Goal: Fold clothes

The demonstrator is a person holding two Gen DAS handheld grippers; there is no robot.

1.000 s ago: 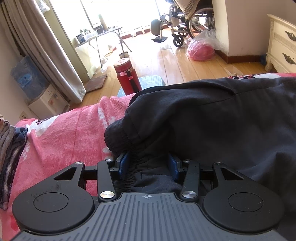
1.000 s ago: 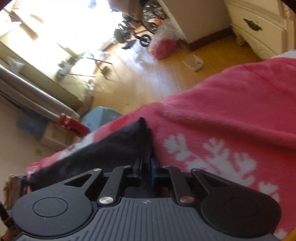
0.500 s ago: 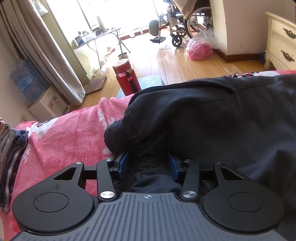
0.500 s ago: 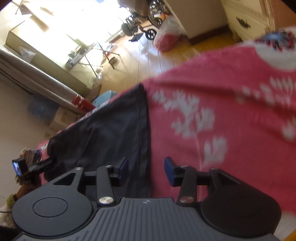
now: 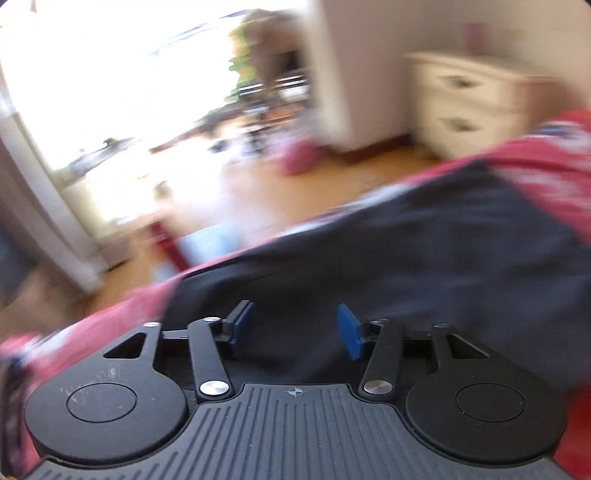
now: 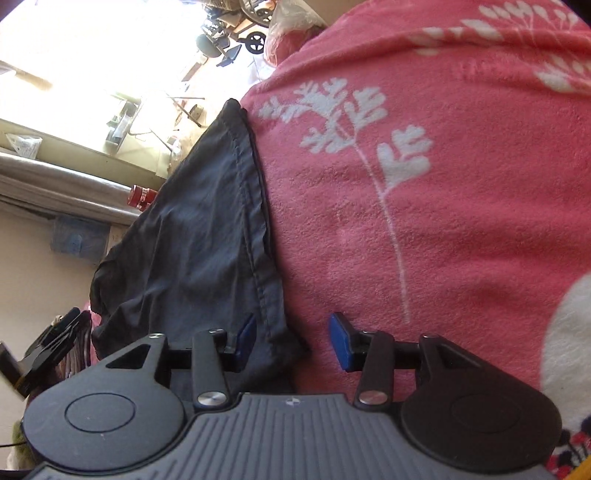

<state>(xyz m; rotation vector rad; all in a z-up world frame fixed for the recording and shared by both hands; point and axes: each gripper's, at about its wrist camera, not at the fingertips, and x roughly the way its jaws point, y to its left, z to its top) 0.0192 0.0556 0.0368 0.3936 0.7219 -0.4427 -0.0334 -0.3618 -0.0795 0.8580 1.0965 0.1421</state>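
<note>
A dark garment (image 5: 406, 258) lies spread on a pink blanket (image 5: 546, 177) with white leaf prints. The left wrist view is blurred by motion. My left gripper (image 5: 293, 321) hangs above the garment with its jaws opening, and nothing is pinched between its blue pads. In the right wrist view the garment (image 6: 192, 240) runs away to the upper left, its stitched hem beside bare blanket (image 6: 406, 221). My right gripper (image 6: 293, 332) sits over the hem's near corner. Its jaws are closing, and the cloth lies below them, not pressed by the pads.
A red flask (image 6: 142, 195) stands on the wooden floor beyond the bed, near a grey curtain (image 6: 55, 184). A cream dresser (image 5: 472, 99) stands at the right wall. A wheeled chair (image 6: 236, 33) is far back by the bright window.
My left gripper let go of the bunched waistband, opened wider and swung up and away. My right gripper opened off the garment's far corner and moved back along the hem.
</note>
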